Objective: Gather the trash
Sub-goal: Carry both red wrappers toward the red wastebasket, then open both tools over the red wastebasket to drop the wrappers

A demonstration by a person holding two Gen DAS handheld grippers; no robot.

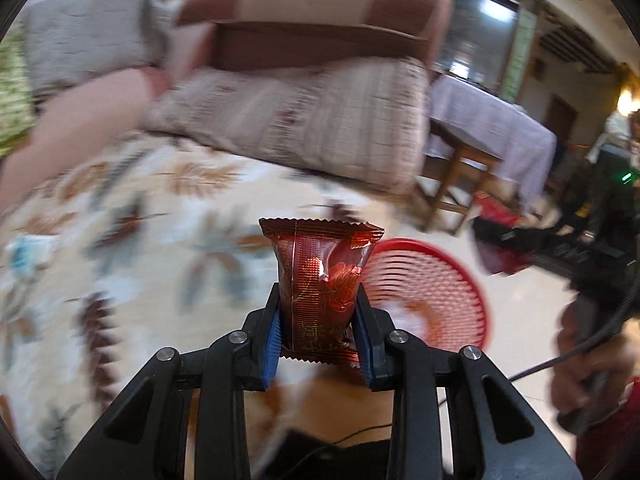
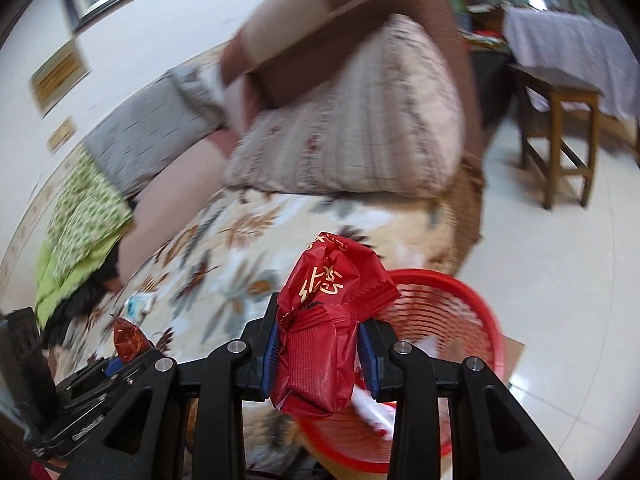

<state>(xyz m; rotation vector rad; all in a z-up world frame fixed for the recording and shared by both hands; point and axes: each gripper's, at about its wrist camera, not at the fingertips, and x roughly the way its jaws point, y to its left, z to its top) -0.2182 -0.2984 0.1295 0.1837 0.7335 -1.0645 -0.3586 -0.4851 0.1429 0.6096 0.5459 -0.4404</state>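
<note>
Currently: left gripper [image 1: 318,320] clamped on a dark red wrapper [image 1: 320,284], standing upright between the blue pads; red basket [image 1: 432,304] at 3 o'clock, just behind. Right gripper [image 2: 318,350] clamped on a bright red packet [image 2: 320,340] with blurred gold script, unreadable; basket rim [image 2: 476,300] at 3 o'clock, open floor [image 2: 560,280] beyond.

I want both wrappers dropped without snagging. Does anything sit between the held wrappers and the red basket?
Nothing visible does. The left gripper holds the dark red wrapper, the right gripper the bright red wrapper. The red basket lies just beyond, its top open, beside the floral bed cover.
</note>
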